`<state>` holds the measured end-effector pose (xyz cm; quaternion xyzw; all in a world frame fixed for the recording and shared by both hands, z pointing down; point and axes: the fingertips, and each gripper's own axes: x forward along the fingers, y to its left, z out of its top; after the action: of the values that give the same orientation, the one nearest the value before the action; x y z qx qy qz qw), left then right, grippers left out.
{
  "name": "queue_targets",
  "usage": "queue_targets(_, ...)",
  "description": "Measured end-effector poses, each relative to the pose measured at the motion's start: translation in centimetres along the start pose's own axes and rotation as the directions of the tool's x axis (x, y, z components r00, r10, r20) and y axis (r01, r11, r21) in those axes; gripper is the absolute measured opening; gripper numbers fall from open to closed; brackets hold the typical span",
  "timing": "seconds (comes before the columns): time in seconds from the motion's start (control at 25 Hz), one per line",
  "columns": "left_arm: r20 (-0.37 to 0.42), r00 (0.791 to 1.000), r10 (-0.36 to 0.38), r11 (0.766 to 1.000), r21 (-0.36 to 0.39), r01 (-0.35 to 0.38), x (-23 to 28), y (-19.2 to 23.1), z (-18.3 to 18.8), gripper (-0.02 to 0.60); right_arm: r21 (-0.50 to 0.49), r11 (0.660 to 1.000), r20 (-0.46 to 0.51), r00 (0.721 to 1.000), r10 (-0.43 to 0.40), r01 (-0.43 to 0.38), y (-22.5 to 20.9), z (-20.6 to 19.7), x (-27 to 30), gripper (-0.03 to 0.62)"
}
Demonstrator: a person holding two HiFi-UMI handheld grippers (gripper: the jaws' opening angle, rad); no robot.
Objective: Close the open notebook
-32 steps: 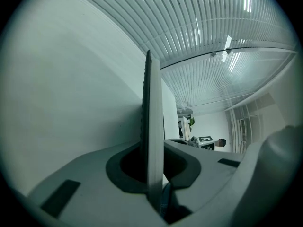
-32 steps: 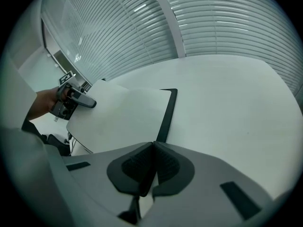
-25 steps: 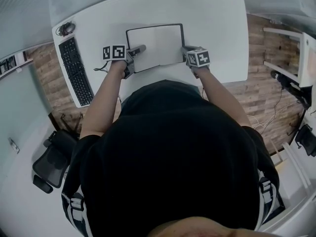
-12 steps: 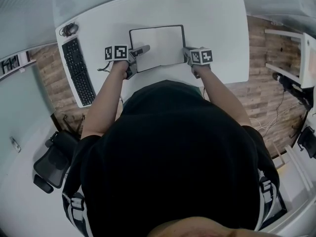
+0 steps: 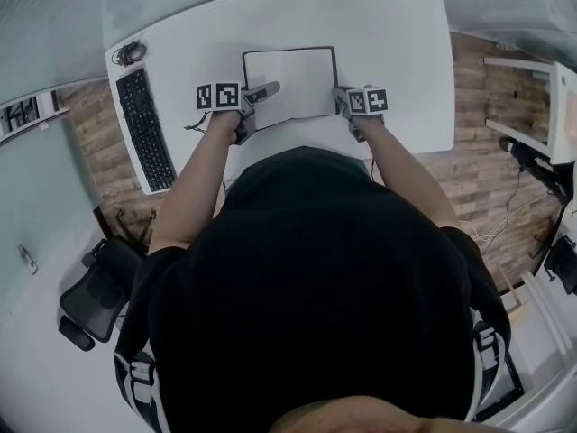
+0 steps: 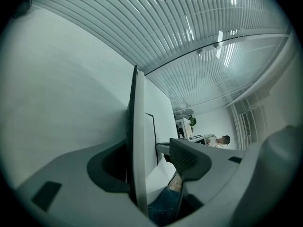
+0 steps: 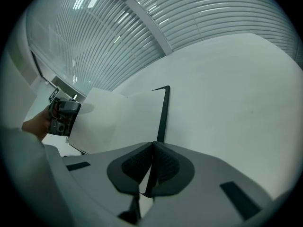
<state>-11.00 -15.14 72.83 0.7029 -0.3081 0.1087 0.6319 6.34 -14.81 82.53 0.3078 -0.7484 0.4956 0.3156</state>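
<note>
Since a second ago the jaws of my left gripper [image 5: 270, 89] have been opening. They now stand wide, with the left edge of the notebook [image 5: 288, 84] between them. In the left gripper view that edge [image 6: 139, 141] runs close by one jaw, and the other pad [image 6: 189, 160] is clear of it. My right gripper [image 5: 339, 96] is clamped tight on the thin right edge of the notebook, near its near corner.

The notebook lies open in the middle of the white desk [image 5: 388, 43], both pages blank. Bare desk lies on its far and right sides, and the keyboard [image 5: 144, 133] sits well off to the left. Both my forearms reach forward, one at each side of the notebook, with the grippers tilted down and the marker cubes on top.
</note>
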Motion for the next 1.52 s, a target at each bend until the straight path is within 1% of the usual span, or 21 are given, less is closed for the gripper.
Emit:
queue_targets(0.16, 0.013, 1.0, 0.007, 1.0, 0.007, -0.007, 0.8, -1.2, 0.1, 0.267, 0.007, 1.0, -0.008, 1.0, 0.016, -0.016, -0.6, 0.1, -0.5, 0.035)
queue_targets(0.28, 0.028, 1.0, 0.01, 1.0, 0.012, -0.011, 2.1, -2.6, 0.6, 0.268, -0.009, 1.0, -0.011, 1.0, 0.006, -0.006, -1.6, 0.4, -1.3, 0.035)
queue_targets(0.36, 0.034, 0.999, 0.015, 1.0, 0.018, -0.016, 1.6, -2.5, 0.4, 0.27, -0.024, 1.0, -0.01, 1.0, -0.003, 0.003, -0.9, 0.1, -1.0, 0.035)
queue_targets(0.44, 0.035, 0.999, 0.021, 0.999, 0.023, -0.022, 1.1, -2.3, 0.2, 0.27, -0.035, 0.999, -0.011, 1.0, -0.005, 0.004, -0.3, -0.1, -0.7, 0.035)
queue_targets(0.56, 0.028, 0.999, 0.033, 0.999, 0.031, -0.034, 1.9, -3.0, 0.3, 0.276, -0.037, 0.999, -0.022, 1.0, 0.003, -0.003, -1.0, 0.1, -0.9, 0.035)
queue_targets(0.72, 0.021, 0.999, 0.036, 0.998, 0.049, -0.037, 2.4, -3.8, 0.0, 0.284, -0.052, 0.998, -0.034, 0.999, 0.024, -0.026, -0.9, -0.1, -0.8, 0.035)
queue_targets(0.88, 0.019, 1.0, -0.001, 0.998, 0.057, 0.0, 3.3, -5.5, 0.0, 0.284, -0.046, 0.998, -0.04, 0.998, 0.042, -0.044, -1.0, 0.0, -0.9, 0.035)
queue_targets(1.12, -0.012, 0.998, -0.055, 0.996, 0.066, 0.056, 4.2, -7.3, -0.7, 0.284, -0.02, 0.997, -0.028, 0.997, 0.074, -0.075, -0.4, -0.2, -0.4, 0.035)
queue_targets(1.32, -0.017, 0.997, -0.076, 0.995, 0.055, 0.077, 4.7, -7.5, -1.3, 0.284, -0.032, 0.998, -0.047, 0.998, 0.052, -0.053, -0.4, -0.3, -0.4, 0.035)
queue_targets(1.52, -0.015, 0.996, -0.086, 0.996, 0.034, 0.087, 5.0, -7.6, -2.3, 0.284, -0.044, 0.999, -0.061, 0.998, 0.019, -0.022, -1.6, -0.7, -1.2, 0.035)
